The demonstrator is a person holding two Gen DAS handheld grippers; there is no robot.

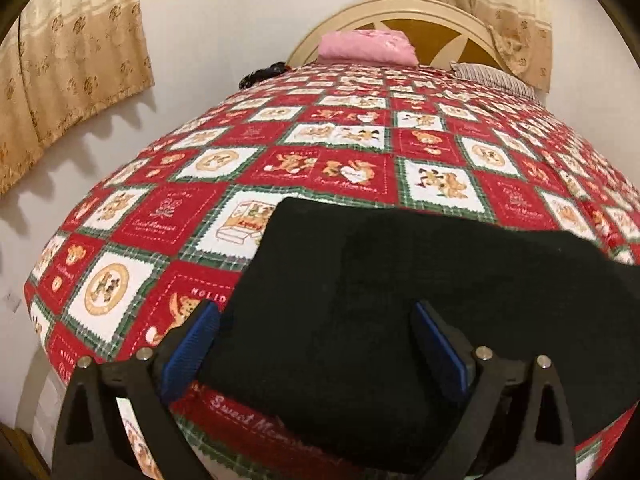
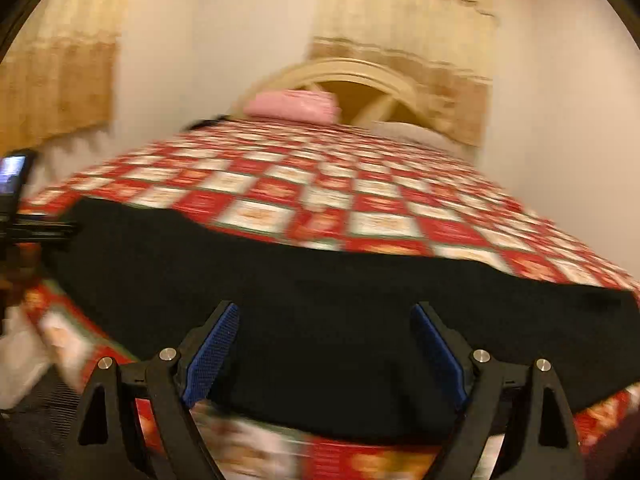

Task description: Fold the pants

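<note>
Black pants (image 1: pixel 400 300) lie folded flat near the front edge of the bed. In the left wrist view my left gripper (image 1: pixel 316 320) stands open, its blue pads (image 1: pixel 200 332) spread wide on either side of the pants' left end, with no cloth pinched. In the blurred right wrist view the pants (image 2: pixel 320 308) stretch across the front of the bed, and my right gripper (image 2: pixel 324 328) hangs open above their middle with nothing between its pads (image 2: pixel 216 344).
The bed wears a red, white and green patchwork quilt (image 1: pixel 340 140). A pink folded cloth (image 1: pixel 368 46) and a striped pillow (image 1: pixel 492 76) lie by the cream headboard (image 1: pixel 420 16). Beige curtains (image 1: pixel 68 68) hang on the white wall. The other gripper's device (image 2: pixel 16 184) shows at the left edge.
</note>
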